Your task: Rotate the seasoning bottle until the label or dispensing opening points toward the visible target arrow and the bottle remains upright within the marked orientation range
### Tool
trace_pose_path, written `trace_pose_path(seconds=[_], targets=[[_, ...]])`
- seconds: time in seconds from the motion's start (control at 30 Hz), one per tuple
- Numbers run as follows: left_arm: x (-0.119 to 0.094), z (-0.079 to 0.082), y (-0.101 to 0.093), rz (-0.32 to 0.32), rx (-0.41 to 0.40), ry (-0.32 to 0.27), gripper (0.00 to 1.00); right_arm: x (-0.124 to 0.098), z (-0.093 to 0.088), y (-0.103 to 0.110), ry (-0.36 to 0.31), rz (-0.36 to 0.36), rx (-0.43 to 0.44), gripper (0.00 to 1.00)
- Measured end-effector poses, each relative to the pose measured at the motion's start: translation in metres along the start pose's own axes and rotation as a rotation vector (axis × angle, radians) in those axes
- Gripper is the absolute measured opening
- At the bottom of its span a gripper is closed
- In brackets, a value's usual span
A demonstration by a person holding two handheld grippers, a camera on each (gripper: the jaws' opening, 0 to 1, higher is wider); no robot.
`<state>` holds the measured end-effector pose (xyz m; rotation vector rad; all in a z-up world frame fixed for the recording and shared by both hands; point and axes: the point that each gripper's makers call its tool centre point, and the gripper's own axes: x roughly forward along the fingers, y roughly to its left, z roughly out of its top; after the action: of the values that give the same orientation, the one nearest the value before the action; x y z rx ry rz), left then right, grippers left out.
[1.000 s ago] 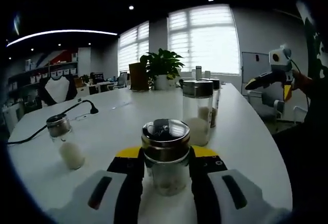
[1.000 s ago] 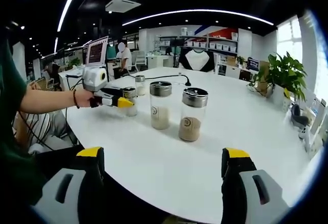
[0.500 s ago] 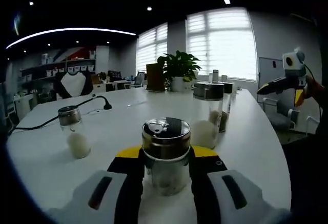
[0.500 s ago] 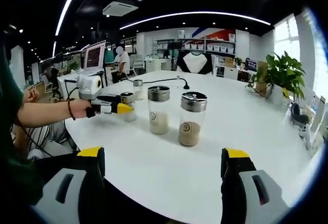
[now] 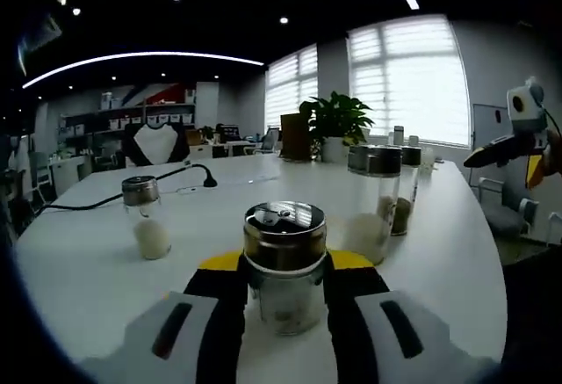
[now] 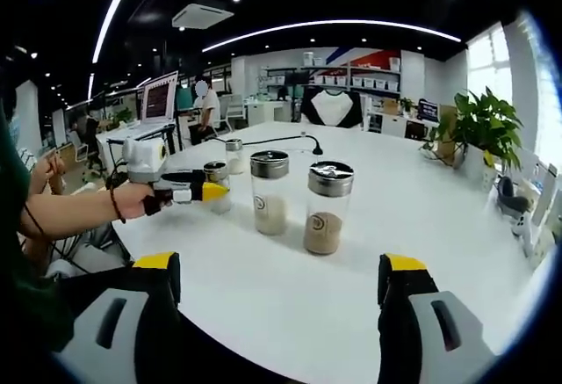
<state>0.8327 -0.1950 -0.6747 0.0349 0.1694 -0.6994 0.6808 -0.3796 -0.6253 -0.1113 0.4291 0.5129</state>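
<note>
Glass seasoning bottle (image 5: 284,265), powder inside, pinched by left hand-held gripper (image 5: 283,300); right hand-held gripper (image 6: 279,292) spread.

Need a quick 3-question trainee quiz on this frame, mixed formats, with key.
1. True or false: the left gripper is closed around the short glass seasoning bottle with the steel lid.
2. Multiple choice: the right gripper is (A) shut on a bottle, (B) open with nothing between its jaws, (C) resting on the potted plant.
3. Fill in: the two tall glass jars with steel lids stand upright on the white ____.

Key: 1 true; 2 B; 3 table.
</note>
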Motion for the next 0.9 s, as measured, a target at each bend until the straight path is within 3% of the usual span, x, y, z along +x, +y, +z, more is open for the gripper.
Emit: trace_pose_path(seconds=[0.47,0.9], targets=[[0.0,-0.002,0.002,0.159,-0.037,0.013,0.36,0.002,0.001,0.0,0.01,-0.023,-0.053,0.96],[-0.002,-0.003,0.002,0.209,-0.038,0.015,0.36,0.0,0.007,-0.002,-0.025,-0.041,-0.029,0.95]])
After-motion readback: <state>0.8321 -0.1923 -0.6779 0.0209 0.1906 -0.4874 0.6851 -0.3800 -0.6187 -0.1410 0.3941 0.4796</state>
